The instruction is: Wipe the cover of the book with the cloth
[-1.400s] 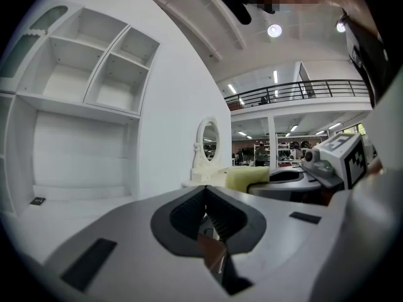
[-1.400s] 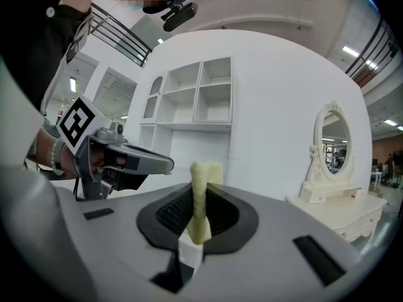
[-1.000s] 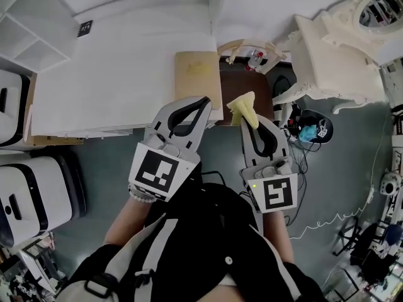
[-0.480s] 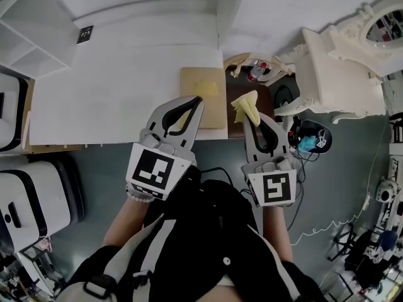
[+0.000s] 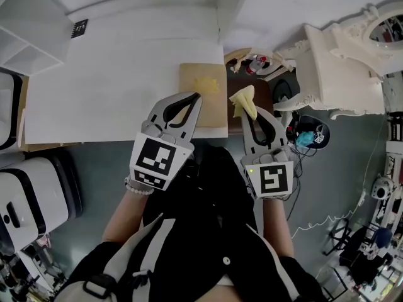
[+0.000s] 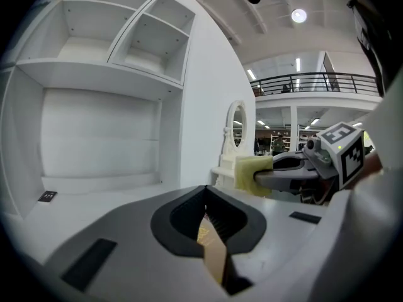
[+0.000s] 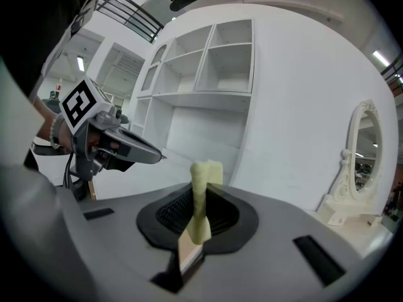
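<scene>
A tan book [image 5: 206,106] lies flat at the right near corner of the white table [image 5: 113,87]. My left gripper [image 5: 197,95] is shut with nothing in it, and its tip hangs over the book's left side. In the left gripper view the closed left gripper [image 6: 205,191] shows a strip of the book [image 6: 213,250] below its tip. My right gripper [image 5: 242,107] is shut on a folded yellow cloth [image 5: 244,99], just right of the book and off the table's edge. In the right gripper view the cloth [image 7: 203,190] stands upright between the jaws.
White open shelves [image 5: 25,24] stand at the table's far left. An ornate white dressing table [image 5: 340,68] is at the right, with a dark seat [image 5: 255,83] between it and the table. Cables [image 5: 315,222] lie on the grey floor. White boxes [image 5: 31,194] sit at the left.
Both grippers have moved forward towards the table. The left tip now reaches over the book, and the cloth has come up beside the book's right edge.
</scene>
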A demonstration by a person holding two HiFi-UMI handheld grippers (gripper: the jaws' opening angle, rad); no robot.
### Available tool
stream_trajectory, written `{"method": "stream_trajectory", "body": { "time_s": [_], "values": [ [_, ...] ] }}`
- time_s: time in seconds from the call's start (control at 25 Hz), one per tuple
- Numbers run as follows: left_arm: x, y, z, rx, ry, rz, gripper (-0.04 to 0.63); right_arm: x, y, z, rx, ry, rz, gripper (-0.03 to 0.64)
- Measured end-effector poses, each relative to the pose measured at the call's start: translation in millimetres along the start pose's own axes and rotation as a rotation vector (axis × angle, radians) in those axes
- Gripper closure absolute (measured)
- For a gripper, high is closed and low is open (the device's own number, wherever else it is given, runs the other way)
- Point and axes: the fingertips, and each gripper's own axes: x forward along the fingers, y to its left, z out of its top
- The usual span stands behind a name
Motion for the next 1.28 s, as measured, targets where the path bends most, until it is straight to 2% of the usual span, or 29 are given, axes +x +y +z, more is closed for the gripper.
{"method": "stream_trajectory", "body": {
  "time_s": [0.2, 0.44, 0.92, 1.28],
  "values": [
    [12, 8, -18, -0.012, 0.058, 0.030, 0.594, 26, -12, -20, -0.002, 0.040, 0.046, 0.581],
    [36, 21, -50, -0.053, 0.190, 0.082, 0.594, 64, -32, -37, 0.016, 0.059, 0.115, 0.581],
    [78, 23, -114, -0.126, 0.381, 0.132, 0.594, 141, -64, -77, -0.098, 0.143, 0.273, 0.581],
    [89, 31, -153, -0.213, 0.468, 0.203, 0.594, 187, -60, -113, -0.187, 0.216, 0.379, 0.581]
  ]
}}
